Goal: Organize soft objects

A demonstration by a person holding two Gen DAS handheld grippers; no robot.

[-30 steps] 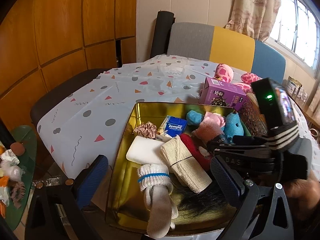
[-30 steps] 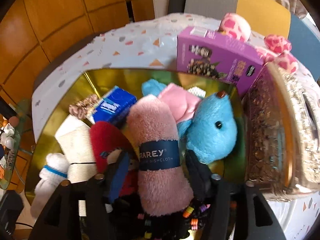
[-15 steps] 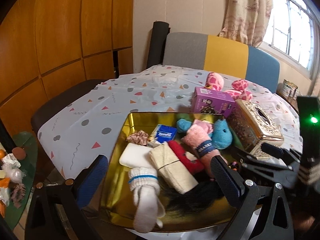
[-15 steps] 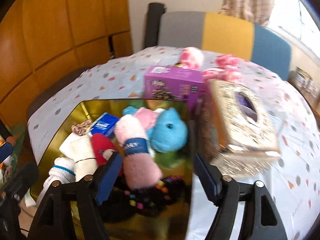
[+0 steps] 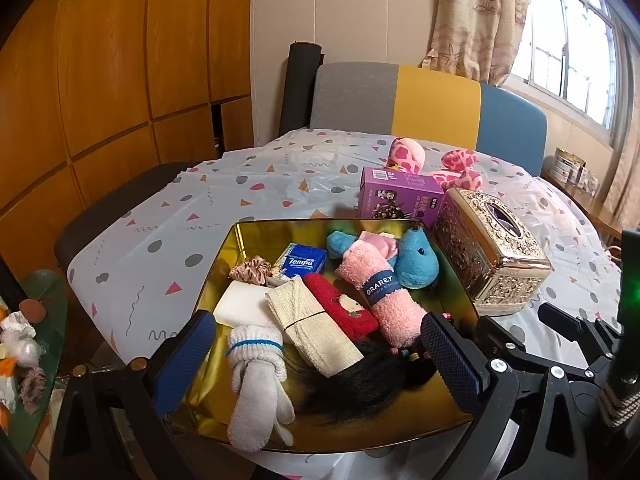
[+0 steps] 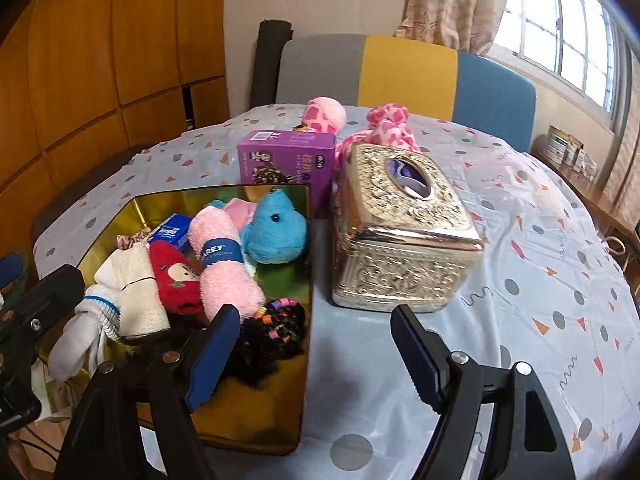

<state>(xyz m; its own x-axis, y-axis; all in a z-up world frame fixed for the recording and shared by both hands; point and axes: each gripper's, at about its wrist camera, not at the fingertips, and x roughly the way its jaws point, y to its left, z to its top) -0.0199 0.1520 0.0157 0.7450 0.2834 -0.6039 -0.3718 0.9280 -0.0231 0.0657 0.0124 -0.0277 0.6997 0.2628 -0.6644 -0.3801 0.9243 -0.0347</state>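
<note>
Soft goods already crowd the gold tray (image 5: 224, 256): pink rolled dishcloth (image 5: 380, 292), blue plush (image 5: 418, 262), red sock (image 5: 340, 308), beige cloth roll (image 5: 312, 330) and white glove (image 5: 256, 392), all ahead of the left gripper (image 5: 316, 360), whose jaws stand wide and empty. Ahead and left of the right gripper (image 6: 312, 356), equally wide and empty, the tray looks nearly full. Only the pink spotted plush (image 6: 384, 128), far ahead behind the purple box (image 6: 286, 160) and ornate tissue box (image 6: 400, 232), seems left.

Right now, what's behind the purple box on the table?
Behind the purple box lies a pink spotted plush toy, one rounded part poking above the box and more showing right of it by the ornate tissue box. The rest is covered.
</note>
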